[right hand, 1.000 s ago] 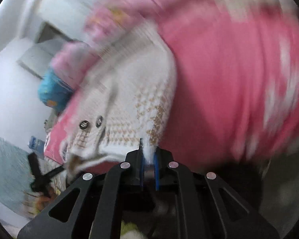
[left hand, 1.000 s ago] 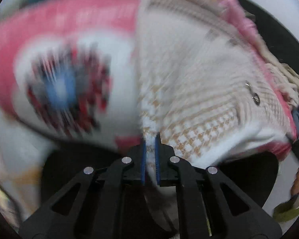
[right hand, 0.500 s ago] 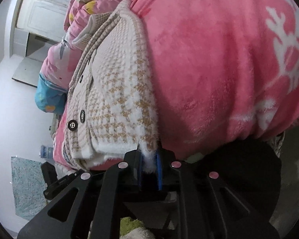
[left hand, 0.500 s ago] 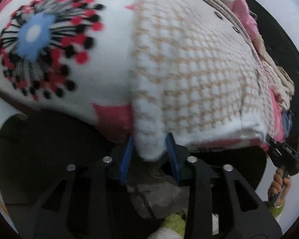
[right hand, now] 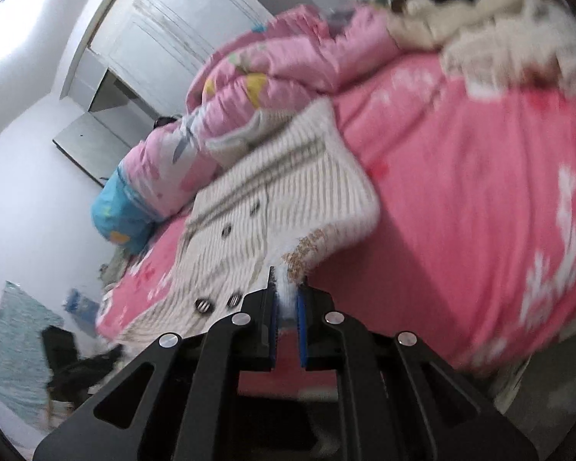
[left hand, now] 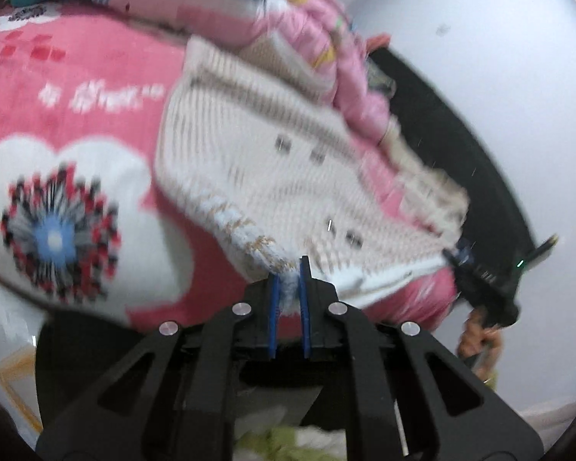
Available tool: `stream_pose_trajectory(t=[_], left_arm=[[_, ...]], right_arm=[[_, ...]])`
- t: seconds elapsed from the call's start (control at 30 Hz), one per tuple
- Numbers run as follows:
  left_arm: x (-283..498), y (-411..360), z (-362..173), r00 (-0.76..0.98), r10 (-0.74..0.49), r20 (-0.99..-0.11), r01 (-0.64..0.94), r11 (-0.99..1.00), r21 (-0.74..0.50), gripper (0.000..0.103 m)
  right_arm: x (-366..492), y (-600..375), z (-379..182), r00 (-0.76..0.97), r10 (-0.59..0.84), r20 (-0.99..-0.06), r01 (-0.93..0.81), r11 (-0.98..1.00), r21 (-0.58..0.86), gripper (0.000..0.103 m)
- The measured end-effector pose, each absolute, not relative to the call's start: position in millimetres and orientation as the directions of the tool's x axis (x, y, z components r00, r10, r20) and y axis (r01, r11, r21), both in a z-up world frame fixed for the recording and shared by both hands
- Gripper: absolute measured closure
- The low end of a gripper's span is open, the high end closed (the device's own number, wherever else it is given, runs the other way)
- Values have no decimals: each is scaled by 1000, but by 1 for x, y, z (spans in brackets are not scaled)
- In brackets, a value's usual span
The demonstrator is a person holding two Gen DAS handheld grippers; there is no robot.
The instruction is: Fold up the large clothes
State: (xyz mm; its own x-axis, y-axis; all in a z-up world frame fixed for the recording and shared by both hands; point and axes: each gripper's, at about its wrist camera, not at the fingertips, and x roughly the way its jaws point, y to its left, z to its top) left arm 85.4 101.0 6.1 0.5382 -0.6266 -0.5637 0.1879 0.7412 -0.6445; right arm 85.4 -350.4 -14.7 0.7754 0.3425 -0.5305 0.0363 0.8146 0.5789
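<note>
— So, where is the cardigan?

— The cream knitted cardigan [left hand: 272, 161] lies spread on the pink blanket [left hand: 76, 88] of the bed, buttons up, its hem at the near edge. My left hand-held gripper [left hand: 288, 292] has its blue pads pinched on one fluffy hem corner, and my right hand-held gripper [right hand: 286, 307] is clamped on the other corner — both corners are lifted a little off the blanket.

— And around it?

— Beyond the collar a pink quilt [right hand: 265, 88] is bunched up, touching the cardigan's top edge, with a blue pillow [right hand: 123, 219] beside it. A white flower print [left hand: 57, 226] sits on the blanket left of the cardigan. Farther off — a white door [right hand: 172, 34]. The pictures are blurred, so the finer knit is hard to read.
</note>
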Motion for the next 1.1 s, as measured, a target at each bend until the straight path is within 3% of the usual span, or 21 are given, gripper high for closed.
stream_pose_trajectory(t=[0.13,0.27,0.5,0.6,0.67,0.7,0.73,0.77,0.8,1.0,1.1], left_arm=[[141,111,20,597,-608,-524,161,730,-664,94],[199,112,18,630,-557,-542,124,760,-637,94],[279,111,-26,616,-444,-651,31,839,-543,91],[294,111,-47,582,-431,-690,4,849,-528,91],[295,116,-50,583,-448,-677,-5,832,-555,87],[293,121,-48,594,-453,-664,-7,823,-568,83],[289,125,-44,616,-427,-662,-22,831,-556,64],[282,131,-36,653,-373,-659,-48,848,-528,51],[275,137,-28,683,-345,-643,-57,853,-518,51],[228,145,-8,688,-381,-618,-38,831,-555,51],[200,127,-20,631,-474,-614,0,792,-611,51]], right_arm=[[133,-347,5,795,344,-499,2,822,569,95],[188,-347,8,797,365,-481,-17,810,586,95],[290,-358,-61,728,420,-542,62,747,662,93],[315,-364,-103,648,460,-607,131,718,684,85],[315,-370,-116,635,513,-578,134,664,736,84],[308,-376,-114,647,527,-550,126,638,759,77],[302,-379,-109,661,523,-538,123,631,766,70],[294,-384,-104,679,514,-524,118,628,769,53],[284,-390,-97,701,504,-504,107,626,773,45],[219,-412,-76,718,490,-495,106,626,773,45],[185,-409,-86,683,517,-516,121,617,778,45]])
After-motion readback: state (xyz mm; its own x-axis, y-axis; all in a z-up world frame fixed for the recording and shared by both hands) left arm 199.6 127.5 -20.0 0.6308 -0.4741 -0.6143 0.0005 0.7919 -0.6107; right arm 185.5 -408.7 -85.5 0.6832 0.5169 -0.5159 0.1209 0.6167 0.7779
